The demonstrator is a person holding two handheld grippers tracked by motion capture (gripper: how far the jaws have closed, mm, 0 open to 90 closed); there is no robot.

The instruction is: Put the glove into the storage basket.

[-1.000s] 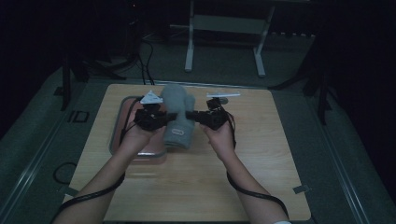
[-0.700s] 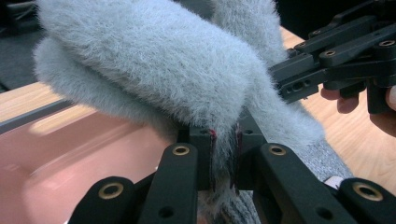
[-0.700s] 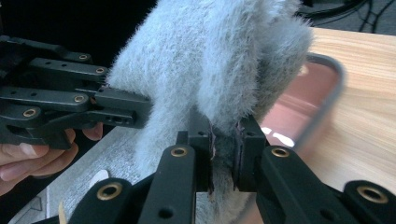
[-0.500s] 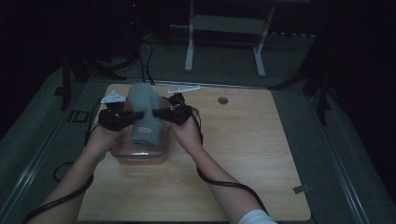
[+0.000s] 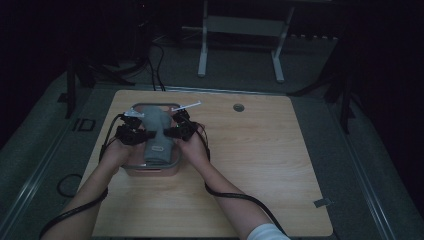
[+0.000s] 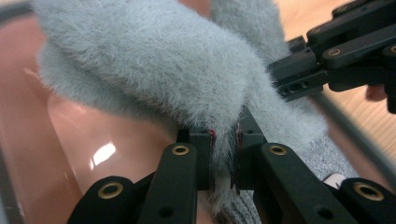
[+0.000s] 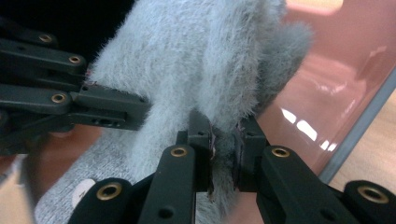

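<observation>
One wooden counter (image 5: 260, 165) carries one shallow container (image 5: 131, 168) with a pinkish floor and a grey rim, set toward the counter's left half. One grey fuzzy fabric item (image 5: 156, 131), seemingly a sock or glove with a knitted cuff bearing a small pale tag, lies lengthwise over the container, its fuzzy end toward the far rim and its cuff toward the person. Two grippers flank it. The left gripper (image 5: 134, 134), held in the person's left hand (image 5: 116, 151), meets the fabric's left edge; the right gripper (image 5: 176, 131), held in the right hand (image 5: 194, 148), meets its right edge.

In the left gripper view, the left gripper (image 6: 223, 156) has its two black jaws drawn together on a fold of the fuzzy fabric item (image 6: 154, 65), with the pinkish floor of the container (image 6: 70, 140) below and the other gripper reaching in from upper right. In the right gripper view, the right gripper (image 7: 223, 156) is likewise clamped on a pinch of the fabric item (image 7: 196, 56), the container (image 7: 327, 84) wall and grey rim lying to the right, with bare counter (image 7: 373, 154) beyond it.

One dark cable (image 5: 235, 196) trails from the right gripper across the counter toward the near edge. One small round grommet (image 5: 238, 107) sits in the counter's far side, well apart from the container. One pale thin strip (image 5: 189, 105) lies just beyond the container's far right corner. Beyond the counter, a pale metal frame (image 5: 240, 45) stands on the dark floor.
</observation>
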